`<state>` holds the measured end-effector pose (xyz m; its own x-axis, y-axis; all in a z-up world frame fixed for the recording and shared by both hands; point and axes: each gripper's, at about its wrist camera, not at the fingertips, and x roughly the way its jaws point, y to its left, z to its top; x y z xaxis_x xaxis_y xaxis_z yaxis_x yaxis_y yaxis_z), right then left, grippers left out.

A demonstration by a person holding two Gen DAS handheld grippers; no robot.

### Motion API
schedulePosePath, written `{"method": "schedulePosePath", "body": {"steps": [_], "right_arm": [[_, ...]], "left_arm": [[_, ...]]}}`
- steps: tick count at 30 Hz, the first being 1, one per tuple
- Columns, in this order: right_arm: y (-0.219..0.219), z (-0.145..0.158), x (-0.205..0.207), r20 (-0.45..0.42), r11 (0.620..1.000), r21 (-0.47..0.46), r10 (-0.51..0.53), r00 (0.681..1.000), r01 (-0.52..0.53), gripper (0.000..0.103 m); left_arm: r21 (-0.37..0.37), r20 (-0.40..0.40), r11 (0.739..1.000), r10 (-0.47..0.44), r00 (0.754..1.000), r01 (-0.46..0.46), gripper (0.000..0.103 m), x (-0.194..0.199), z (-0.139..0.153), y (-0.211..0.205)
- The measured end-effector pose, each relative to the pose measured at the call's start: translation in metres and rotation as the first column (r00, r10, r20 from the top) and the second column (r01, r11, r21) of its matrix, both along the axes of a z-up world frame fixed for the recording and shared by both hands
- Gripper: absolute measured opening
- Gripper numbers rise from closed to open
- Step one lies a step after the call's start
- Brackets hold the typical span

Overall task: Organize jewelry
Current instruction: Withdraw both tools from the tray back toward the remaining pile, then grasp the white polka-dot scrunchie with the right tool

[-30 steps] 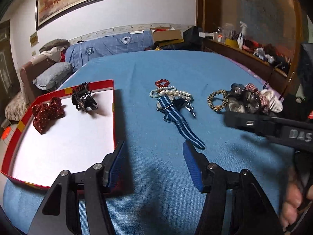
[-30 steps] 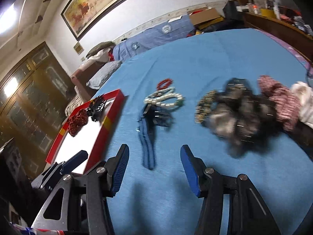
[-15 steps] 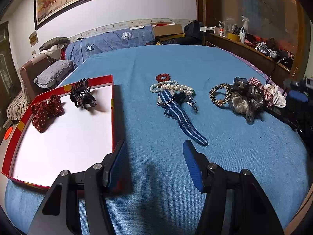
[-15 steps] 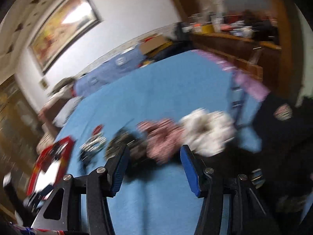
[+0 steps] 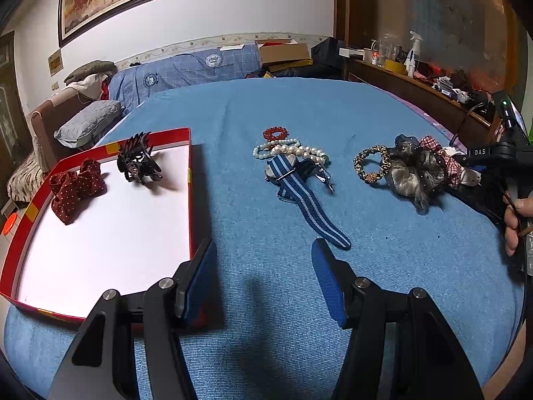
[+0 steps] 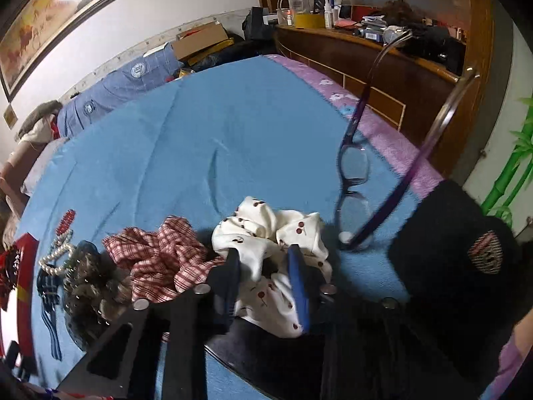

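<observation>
Two accessories already lie in the red tray; the cream scrunchie comes next.
Right gripper straddles it at the bed's right edge, jaws narrowed around the fabric, pinch likely. Left gripper hovers spread wide beside the tray's near corner, ready to help.

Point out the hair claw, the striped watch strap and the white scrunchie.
hair claw (image 5: 138, 163): left wrist view, middle of its dark teeth.
striped watch strap (image 5: 313, 210): left wrist view, mid-length of the strap.
white scrunchie (image 6: 263, 230): right wrist view, upper fold of cloth.
</observation>
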<state>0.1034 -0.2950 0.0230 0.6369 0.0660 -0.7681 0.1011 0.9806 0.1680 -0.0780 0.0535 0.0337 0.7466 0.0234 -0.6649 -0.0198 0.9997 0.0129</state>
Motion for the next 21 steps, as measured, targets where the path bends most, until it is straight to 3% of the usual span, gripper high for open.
{"method": "schedulePosePath", "body": {"steps": [1, 4, 8, 10, 16, 19, 21], "right_arm": [[0.006, -0.001, 0.002, -0.001, 1.000, 0.015, 0.019, 1.000, -0.019, 0.011], [0.035, 0.000, -0.002, 0.005, 0.990, 0.061, 0.127, 0.992, -0.127, 0.009], [0.090, 0.000, -0.022, 0.035, 0.936, 0.135, 0.322, 0.946, -0.324, 0.009], [0.105, 0.003, -0.033, 0.060, 0.917, 0.141, 0.369, 0.928, -0.373, 0.009], [0.088, 0.022, -0.058, 0.209, 0.942, 0.091, 0.300, 0.931, -0.324, 0.009], [0.066, 0.019, -0.067, 0.269, 0.948, 0.122, 0.253, 0.929, -0.293, 0.009], [0.058, 0.015, -0.065, 0.270, 0.935, 0.188, 0.245, 0.931, -0.301, 0.009]], "left_arm": [[0.001, -0.001, 1.000, 0.000, 1.000, 0.000, 0.058, 0.000, 0.000, 0.000], [0.004, 0.000, 1.000, -0.001, 1.000, 0.001, 0.058, -0.001, 0.000, -0.001], [-0.002, -0.001, 1.000, 0.004, 1.000, -0.004, 0.058, -0.001, 0.000, -0.001], [-0.007, 0.000, 1.000, 0.001, 1.000, -0.001, 0.058, -0.001, 0.000, 0.000], [-0.077, -0.012, 0.997, -0.032, 0.999, 0.031, 0.058, 0.001, 0.003, 0.002], [-0.145, -0.037, 0.988, -0.057, 0.998, 0.051, 0.058, 0.008, 0.006, 0.001], [-0.136, -0.035, 0.988, -0.078, 0.996, 0.072, 0.058, 0.013, 0.009, -0.006]]}}
